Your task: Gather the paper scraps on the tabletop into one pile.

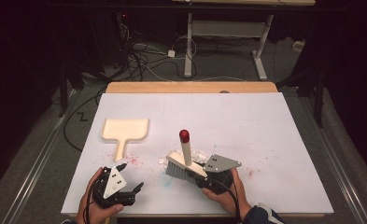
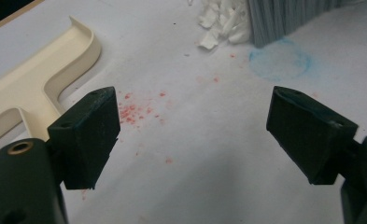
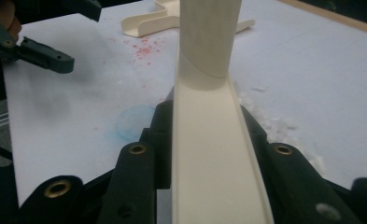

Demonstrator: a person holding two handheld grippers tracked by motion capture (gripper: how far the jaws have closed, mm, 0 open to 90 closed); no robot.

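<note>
From above, the right gripper (image 1: 204,173) is pinching the brush (image 1: 186,164), whose bristles are touching the white scraps (image 1: 197,155). The dustpan (image 1: 124,130) is lying left of the brush, its handle pointing at the left gripper (image 1: 130,178), the nearer one. In the left gripper view, the jaws are standing wide apart, with the dustpan (image 2: 41,88) ahead-left. In the right gripper view, the jaws are squeezing the brush (image 3: 214,154).

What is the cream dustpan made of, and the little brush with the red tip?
The cream dustpan looks like moulded plastic: smooth, one even colour, with a thin raised rim and a soft sheen. The brush seems plastic too, its cream back and handle smooth and glossy, capped in shiny red. Its grey bristles look like fine synthetic fibres, though that is hard to tell.
</note>
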